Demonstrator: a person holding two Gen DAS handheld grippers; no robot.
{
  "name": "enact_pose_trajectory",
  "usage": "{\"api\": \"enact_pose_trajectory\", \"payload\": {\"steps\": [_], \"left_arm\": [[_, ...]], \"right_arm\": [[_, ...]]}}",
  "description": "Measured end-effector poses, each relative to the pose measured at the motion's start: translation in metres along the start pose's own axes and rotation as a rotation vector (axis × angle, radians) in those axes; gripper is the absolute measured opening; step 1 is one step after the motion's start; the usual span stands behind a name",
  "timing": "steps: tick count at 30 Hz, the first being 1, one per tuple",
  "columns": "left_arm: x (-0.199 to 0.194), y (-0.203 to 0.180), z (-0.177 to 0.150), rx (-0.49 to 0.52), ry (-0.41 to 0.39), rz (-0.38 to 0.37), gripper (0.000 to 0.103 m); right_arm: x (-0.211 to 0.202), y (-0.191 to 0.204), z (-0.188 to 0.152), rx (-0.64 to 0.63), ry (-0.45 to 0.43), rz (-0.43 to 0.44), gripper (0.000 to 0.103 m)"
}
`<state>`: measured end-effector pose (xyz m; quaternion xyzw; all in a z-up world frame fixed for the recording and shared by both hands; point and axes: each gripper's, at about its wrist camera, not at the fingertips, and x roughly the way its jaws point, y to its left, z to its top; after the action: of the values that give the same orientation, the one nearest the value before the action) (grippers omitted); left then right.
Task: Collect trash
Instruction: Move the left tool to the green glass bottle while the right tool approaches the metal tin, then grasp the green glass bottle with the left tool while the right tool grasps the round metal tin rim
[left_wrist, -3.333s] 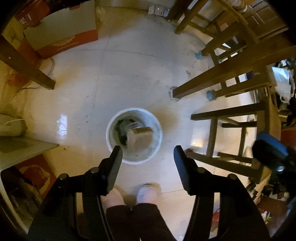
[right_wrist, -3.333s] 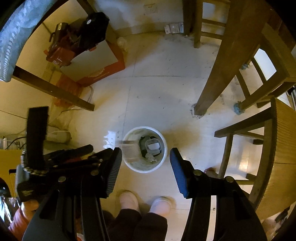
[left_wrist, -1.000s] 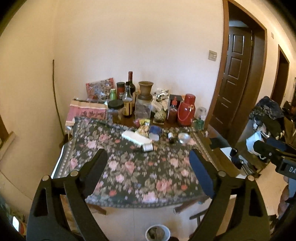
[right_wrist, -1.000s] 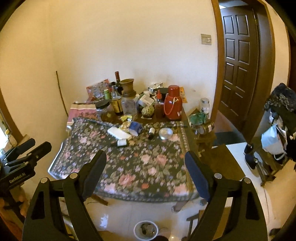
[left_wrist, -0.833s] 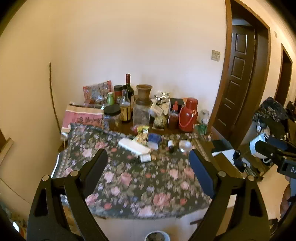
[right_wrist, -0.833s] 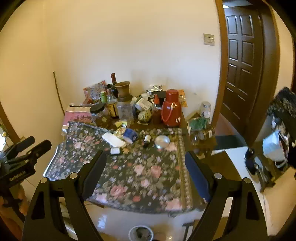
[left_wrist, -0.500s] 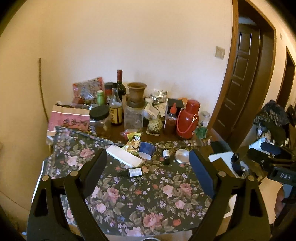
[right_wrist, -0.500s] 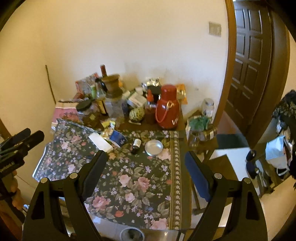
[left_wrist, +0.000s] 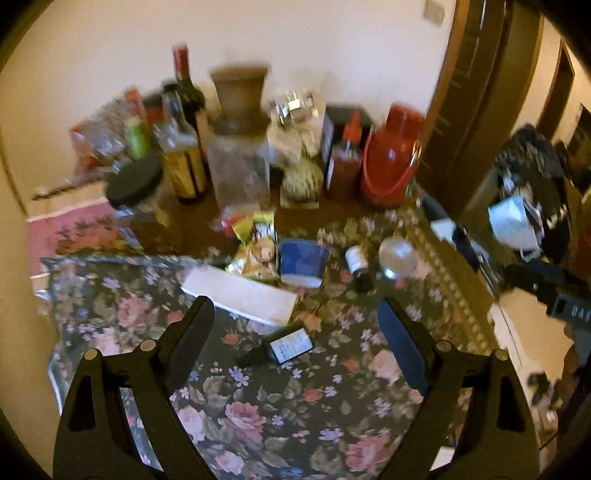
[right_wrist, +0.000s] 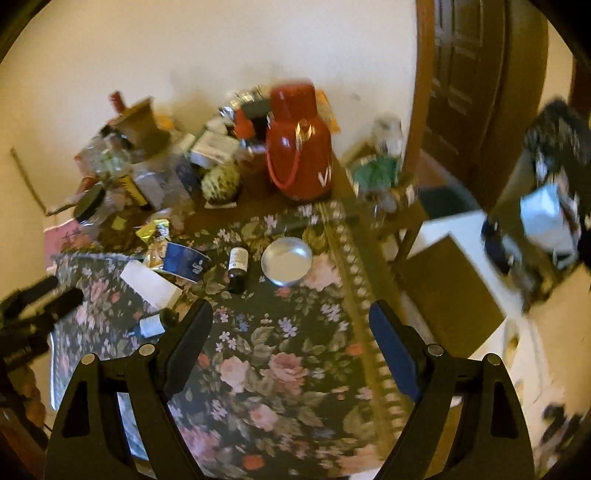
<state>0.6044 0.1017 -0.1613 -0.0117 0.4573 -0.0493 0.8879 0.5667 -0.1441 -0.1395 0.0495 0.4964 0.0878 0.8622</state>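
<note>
Both grippers hang over a table with a dark floral cloth (left_wrist: 288, 413) (right_wrist: 280, 369). My left gripper (left_wrist: 295, 332) is open, and just past its fingertips lies a small dark bottle with a white label (left_wrist: 284, 347) (right_wrist: 151, 325). Beyond that are a long white box (left_wrist: 240, 295) (right_wrist: 149, 282), a yellow snack wrapper (left_wrist: 256, 251) (right_wrist: 157, 240) and a blue paper cup on its side (left_wrist: 303, 260) (right_wrist: 184, 258). My right gripper (right_wrist: 290, 332) is open and empty. Ahead of it lie a second small dark bottle (right_wrist: 237, 267) (left_wrist: 357, 264) and a round silver lid (right_wrist: 287, 260) (left_wrist: 397, 256).
Along the wall stand bottles, a clay pot on a glass jar (left_wrist: 240, 136), a black-lidded jar (left_wrist: 135, 182) and a red thermos (left_wrist: 391, 158) (right_wrist: 299, 147). A dark wooden door (right_wrist: 476, 74) is at the right. A stool with cluttered items (right_wrist: 380, 181) stands beside the table.
Both grippers have swung from the bin on the floor up to the table, then moved in closer and lower over the cloth. The jaws stayed wide and empty throughout.
</note>
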Motion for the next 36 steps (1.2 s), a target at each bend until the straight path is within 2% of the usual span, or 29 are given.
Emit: {"api": "enact_pose_trajectory", "payload": {"steps": [5,8,12,15,19,22,25,28,32,36], "left_arm": [[0.06,0.019,-0.013,0.002,0.137,-0.049,0.09],[0.088,0.023,-0.026,0.02,0.203,-0.065,0.09],[0.119,0.021,-0.041,0.084,0.271,-0.048,0.09],[0.131,0.018,-0.047,0.128,0.302,-0.037,0.09],[0.141,0.02,-0.049,0.138,0.324,-0.014,0.088],[0.149,0.026,-0.048,0.094,0.357,-0.034,0.078],[0.153,0.031,-0.05,0.036,0.388,-0.081,0.065],[0.152,0.031,-0.049,0.02,0.382,-0.09,0.06],[0.153,0.024,-0.049,0.015,0.384,-0.114,0.054],[0.157,0.008,-0.047,0.02,0.383,-0.092,0.049]], "right_arm": [[0.044,-0.007,0.002,0.092,0.064,-0.019,0.084],[0.07,-0.013,0.003,0.13,0.096,0.0,0.084],[0.096,-0.019,0.008,0.13,0.097,-0.039,0.079],[0.118,-0.023,0.015,0.12,0.114,-0.044,0.063],[0.149,-0.028,0.025,0.119,0.136,0.01,0.04],[0.165,-0.026,0.028,0.116,0.151,-0.005,0.032],[0.175,-0.021,0.029,0.08,0.15,-0.032,0.014],[0.183,-0.015,0.028,0.041,0.159,-0.048,0.013],[0.185,-0.009,0.026,-0.007,0.126,-0.064,0.007],[0.187,-0.007,0.029,-0.032,0.14,-0.05,0.003]]}}
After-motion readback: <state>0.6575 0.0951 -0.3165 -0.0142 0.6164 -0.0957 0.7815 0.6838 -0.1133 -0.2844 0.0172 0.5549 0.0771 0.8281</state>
